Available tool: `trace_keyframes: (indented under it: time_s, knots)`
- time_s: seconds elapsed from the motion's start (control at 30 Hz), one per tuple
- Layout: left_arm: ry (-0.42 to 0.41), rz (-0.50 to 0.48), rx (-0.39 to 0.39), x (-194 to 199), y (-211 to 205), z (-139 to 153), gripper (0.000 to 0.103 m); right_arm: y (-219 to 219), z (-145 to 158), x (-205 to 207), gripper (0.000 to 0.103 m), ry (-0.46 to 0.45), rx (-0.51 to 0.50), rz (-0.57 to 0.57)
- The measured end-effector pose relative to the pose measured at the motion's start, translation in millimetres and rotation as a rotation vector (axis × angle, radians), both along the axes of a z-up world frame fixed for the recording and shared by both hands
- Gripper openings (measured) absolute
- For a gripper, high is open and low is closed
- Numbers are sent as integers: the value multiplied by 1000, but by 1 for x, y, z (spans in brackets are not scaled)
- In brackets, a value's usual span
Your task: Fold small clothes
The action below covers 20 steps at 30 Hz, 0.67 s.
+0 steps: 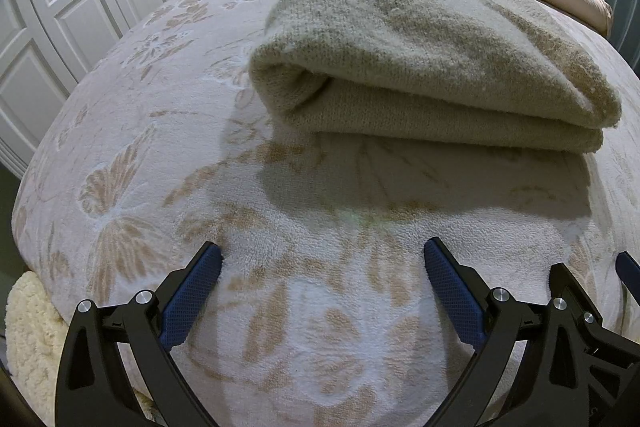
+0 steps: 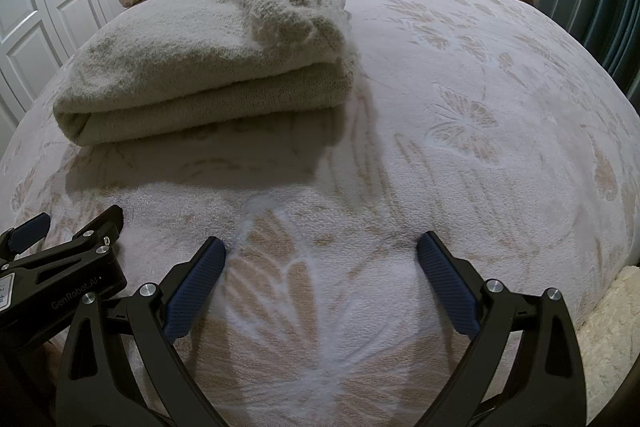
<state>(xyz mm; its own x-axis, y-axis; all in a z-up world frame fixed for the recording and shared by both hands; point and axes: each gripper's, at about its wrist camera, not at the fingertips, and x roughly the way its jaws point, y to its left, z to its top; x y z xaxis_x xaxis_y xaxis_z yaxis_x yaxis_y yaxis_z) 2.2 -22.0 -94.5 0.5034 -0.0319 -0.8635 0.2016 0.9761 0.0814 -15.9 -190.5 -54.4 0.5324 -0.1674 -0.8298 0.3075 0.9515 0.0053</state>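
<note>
Both grippers, left gripper (image 1: 322,265) and right gripper (image 2: 320,263), hover side by side, jaws wide apart, holding nothing. Beige knitted fuzzy garment (image 1: 432,63) lies folded in thick layers farther up the pink butterfly-patterned plush bedspread (image 1: 304,307). Fold looks done; far-right corner (image 2: 304,7) lumpy, maybe needs tidying.

Your left gripper (image 1: 322,257) was all matte black plastic, its two curved arms ribbed with triangular cut-outs and pinned by round silver screws. Each finger (image 1: 452,291) wore a dark blue pad with a fine cross-hatched grip. Your right gripper (image 2: 320,253) matched it: the same black frame, silver screw heads and blue textured pads (image 2: 196,287). The left gripper's housing carried pale "GenRobot.AI" lettering.
</note>
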Motion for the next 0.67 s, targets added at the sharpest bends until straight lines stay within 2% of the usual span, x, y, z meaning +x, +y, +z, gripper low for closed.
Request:
trace_keyframes:
  time_s: [0.67]
  knots:
    - [0,3,6,0,0,1,98,2,0,1,95,7,2,-10]
